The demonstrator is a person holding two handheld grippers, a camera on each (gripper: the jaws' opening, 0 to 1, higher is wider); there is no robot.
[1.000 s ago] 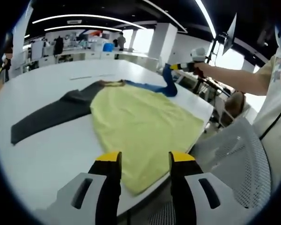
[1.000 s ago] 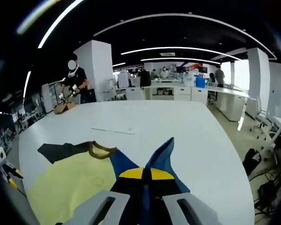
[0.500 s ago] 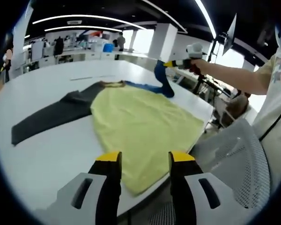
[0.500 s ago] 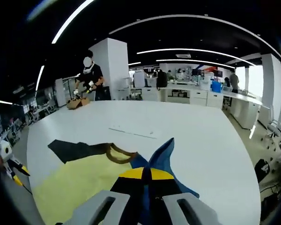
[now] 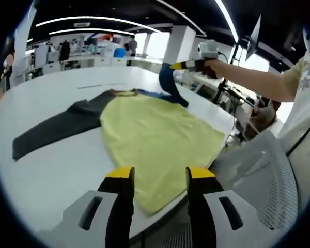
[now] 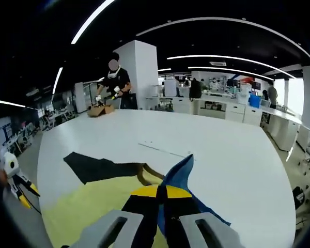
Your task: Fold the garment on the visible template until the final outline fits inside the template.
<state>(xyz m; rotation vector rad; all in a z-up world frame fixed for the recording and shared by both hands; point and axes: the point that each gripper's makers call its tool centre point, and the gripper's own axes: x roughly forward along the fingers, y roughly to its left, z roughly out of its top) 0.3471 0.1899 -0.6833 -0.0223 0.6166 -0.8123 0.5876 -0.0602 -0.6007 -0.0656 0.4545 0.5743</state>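
Observation:
A yellow garment (image 5: 150, 134) lies flat on the white table (image 5: 46, 170), with a dark grey sleeve (image 5: 57, 126) spread out to the left. Its blue sleeve (image 5: 168, 85) hangs lifted at the far right, and my right gripper (image 5: 175, 65) is shut on the sleeve's end above the table. In the right gripper view the shut jaws (image 6: 161, 192) pinch the blue sleeve (image 6: 178, 173), above the yellow body (image 6: 93, 206), brown collar (image 6: 144, 173) and dark sleeve (image 6: 98, 168). My left gripper (image 5: 159, 173) is open, with nothing between its jaws, hovering over the garment's near hem.
A white mesh chair (image 5: 253, 175) stands off the table's right edge beside the person's arm (image 5: 253, 82). Thin marks (image 6: 157, 150) lie on the table beyond the collar. A person (image 6: 113, 85) handles a brown box at the table's far end. Desks and shelves line the back.
My right gripper has raised the blue sleeve higher and carried it leftward over the garment's shoulder. The left gripper has stayed still and open.

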